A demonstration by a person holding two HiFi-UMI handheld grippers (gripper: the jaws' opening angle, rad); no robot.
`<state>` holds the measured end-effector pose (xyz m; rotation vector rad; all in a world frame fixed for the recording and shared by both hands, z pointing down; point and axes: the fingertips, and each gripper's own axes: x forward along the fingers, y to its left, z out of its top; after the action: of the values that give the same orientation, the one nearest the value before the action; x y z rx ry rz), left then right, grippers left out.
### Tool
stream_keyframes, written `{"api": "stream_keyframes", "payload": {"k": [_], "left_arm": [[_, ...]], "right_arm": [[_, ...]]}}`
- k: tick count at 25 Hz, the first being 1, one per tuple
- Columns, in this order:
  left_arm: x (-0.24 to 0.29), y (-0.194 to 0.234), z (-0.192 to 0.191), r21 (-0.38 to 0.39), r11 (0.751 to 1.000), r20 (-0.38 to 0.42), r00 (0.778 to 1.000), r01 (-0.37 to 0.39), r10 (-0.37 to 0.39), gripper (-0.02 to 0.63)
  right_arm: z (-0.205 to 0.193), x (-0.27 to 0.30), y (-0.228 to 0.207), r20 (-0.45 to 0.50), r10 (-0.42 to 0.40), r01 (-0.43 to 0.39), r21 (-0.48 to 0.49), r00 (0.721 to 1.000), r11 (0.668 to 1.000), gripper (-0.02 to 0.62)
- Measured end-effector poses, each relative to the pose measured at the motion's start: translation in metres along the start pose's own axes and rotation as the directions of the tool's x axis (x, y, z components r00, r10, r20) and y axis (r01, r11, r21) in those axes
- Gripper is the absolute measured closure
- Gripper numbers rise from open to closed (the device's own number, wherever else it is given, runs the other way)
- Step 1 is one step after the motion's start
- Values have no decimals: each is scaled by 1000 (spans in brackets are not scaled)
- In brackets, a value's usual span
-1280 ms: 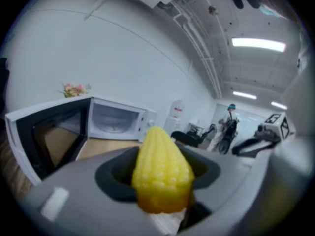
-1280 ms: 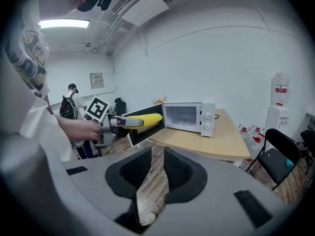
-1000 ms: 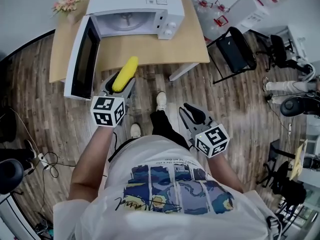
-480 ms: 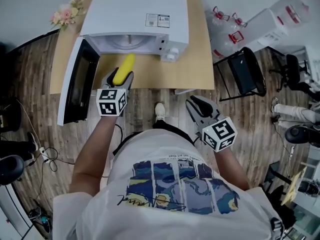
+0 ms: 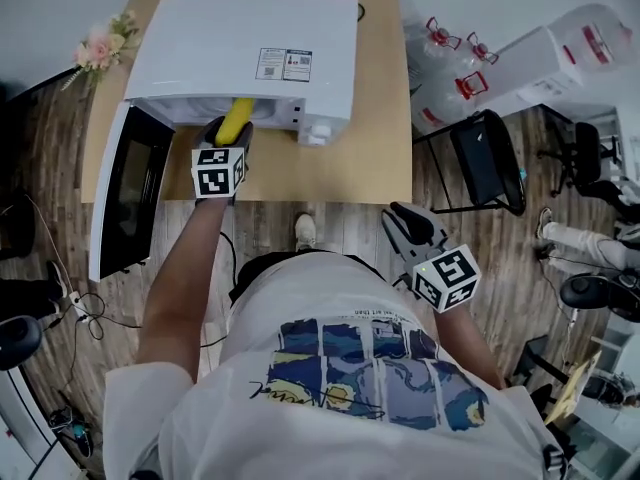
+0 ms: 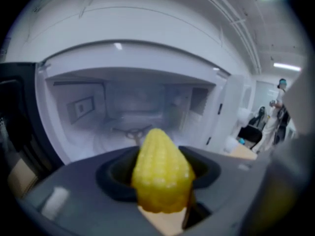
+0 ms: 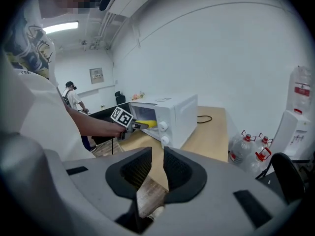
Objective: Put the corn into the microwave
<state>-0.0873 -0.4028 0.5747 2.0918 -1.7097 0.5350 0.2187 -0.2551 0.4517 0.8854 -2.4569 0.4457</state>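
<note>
The corn [image 5: 238, 116] is yellow. The microwave [image 5: 250, 53] is white, and its door [image 5: 125, 193] has a black pane. The desk [image 5: 375, 153] is pale wood, and the floor [image 5: 340, 223] is brown planks. The left claw [image 5: 234, 133] and the right claw [image 5: 400, 213] are grey with black pads, each bearing black-and-white square markers. The shirt [image 5: 300, 308] is white with a blue-and-yellow painted print. The flowers [image 5: 100, 46] are pink.
</note>
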Motion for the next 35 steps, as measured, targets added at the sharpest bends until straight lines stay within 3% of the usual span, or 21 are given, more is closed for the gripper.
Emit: {"api": "stream_keyframes", "payload": {"k": [18, 30, 35], "left_arm": [[91, -4, 24, 64, 993, -26, 995, -95, 97, 351], [102, -4, 22, 118, 986, -71, 990, -115, 124, 341], [97, -7, 23, 110, 990, -69, 993, -88, 96, 313]], "right_arm": [[5, 3, -65, -12, -1, 1, 19, 1000, 1000, 529], [8, 20, -74, -14, 29, -29, 18, 999, 999, 529], [13, 26, -67, -13, 53, -53, 7, 998, 999, 529]]}}
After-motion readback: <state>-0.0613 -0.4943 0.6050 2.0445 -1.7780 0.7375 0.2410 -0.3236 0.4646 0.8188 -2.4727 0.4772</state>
